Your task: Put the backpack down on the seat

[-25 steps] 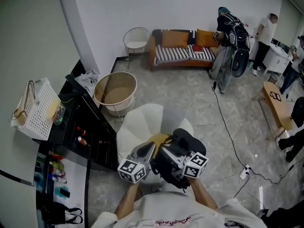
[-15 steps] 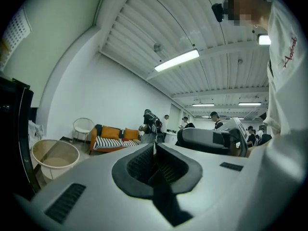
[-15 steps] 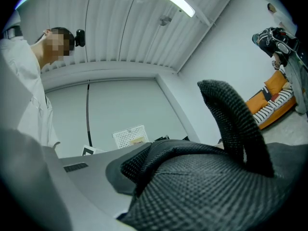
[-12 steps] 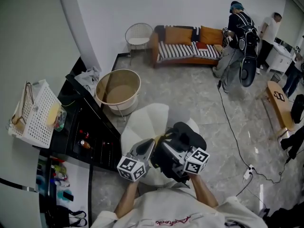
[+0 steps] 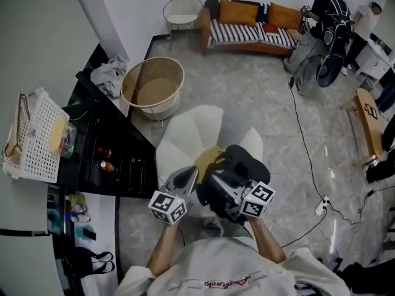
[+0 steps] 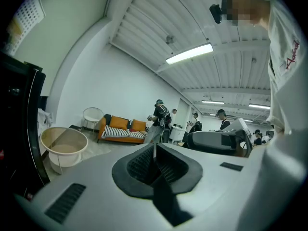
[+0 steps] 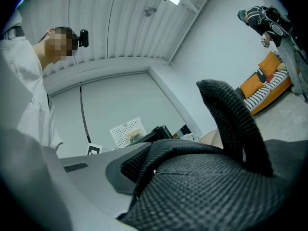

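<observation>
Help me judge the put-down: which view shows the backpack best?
The head view: it shows most of the black backpack over the white seat. The right gripper view shows only close-up mesh and a strap, clamped by the right gripper. The left gripper view shows none of it clearly.

backpack point(image 5: 242, 164): black, mesh weave up close
seat point(image 5: 185, 137): plain white
sofa point(image 5: 247, 33): orange, with black-and-white stripes on the pad
tub point(image 5: 151, 92): beige inside, cream outside
basket point(image 5: 34, 148): white, peppered with holes
floor point(image 5: 259, 97): pale grey, marbled
</observation>
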Demonstrator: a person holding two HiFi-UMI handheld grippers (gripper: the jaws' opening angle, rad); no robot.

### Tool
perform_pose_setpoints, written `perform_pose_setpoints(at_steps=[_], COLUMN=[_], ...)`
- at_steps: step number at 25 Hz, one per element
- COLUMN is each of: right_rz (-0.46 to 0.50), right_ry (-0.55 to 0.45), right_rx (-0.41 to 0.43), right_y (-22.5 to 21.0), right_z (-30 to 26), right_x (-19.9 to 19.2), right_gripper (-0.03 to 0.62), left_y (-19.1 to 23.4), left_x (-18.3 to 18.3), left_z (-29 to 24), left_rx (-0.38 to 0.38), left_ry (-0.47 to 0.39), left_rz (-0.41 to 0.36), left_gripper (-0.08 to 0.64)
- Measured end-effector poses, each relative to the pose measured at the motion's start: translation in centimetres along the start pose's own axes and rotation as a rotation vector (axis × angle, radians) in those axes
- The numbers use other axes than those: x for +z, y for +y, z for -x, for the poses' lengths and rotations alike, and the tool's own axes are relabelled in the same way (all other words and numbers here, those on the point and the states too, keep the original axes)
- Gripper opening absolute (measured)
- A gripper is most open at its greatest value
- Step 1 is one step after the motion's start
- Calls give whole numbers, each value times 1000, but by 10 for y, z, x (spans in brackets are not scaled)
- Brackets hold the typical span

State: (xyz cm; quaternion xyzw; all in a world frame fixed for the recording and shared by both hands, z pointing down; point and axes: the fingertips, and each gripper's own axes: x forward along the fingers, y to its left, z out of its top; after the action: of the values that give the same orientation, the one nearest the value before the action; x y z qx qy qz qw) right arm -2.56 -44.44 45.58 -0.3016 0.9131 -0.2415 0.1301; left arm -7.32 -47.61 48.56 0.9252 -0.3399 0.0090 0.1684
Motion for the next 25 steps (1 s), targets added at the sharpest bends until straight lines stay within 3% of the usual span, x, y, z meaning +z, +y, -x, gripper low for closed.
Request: perform_pose_setpoints(at_steps=[14, 18, 25], right_rz=[-66, -83, -132], right_ry=[46, 77, 99], right_rx=[9, 6, -14], right_y=[-33, -30, -41], right_z=[32, 39, 56], right_x=[-31, -56, -109], right_gripper=[32, 32, 32], left_y=[-4, -5, 8], left_x=[-49, -65, -132], left_z=[-33, -24, -15], left_rx=[23, 33, 49], left_ry=[63, 72, 112], left_rz=[39, 50, 89], left_gripper=[43, 43, 43])
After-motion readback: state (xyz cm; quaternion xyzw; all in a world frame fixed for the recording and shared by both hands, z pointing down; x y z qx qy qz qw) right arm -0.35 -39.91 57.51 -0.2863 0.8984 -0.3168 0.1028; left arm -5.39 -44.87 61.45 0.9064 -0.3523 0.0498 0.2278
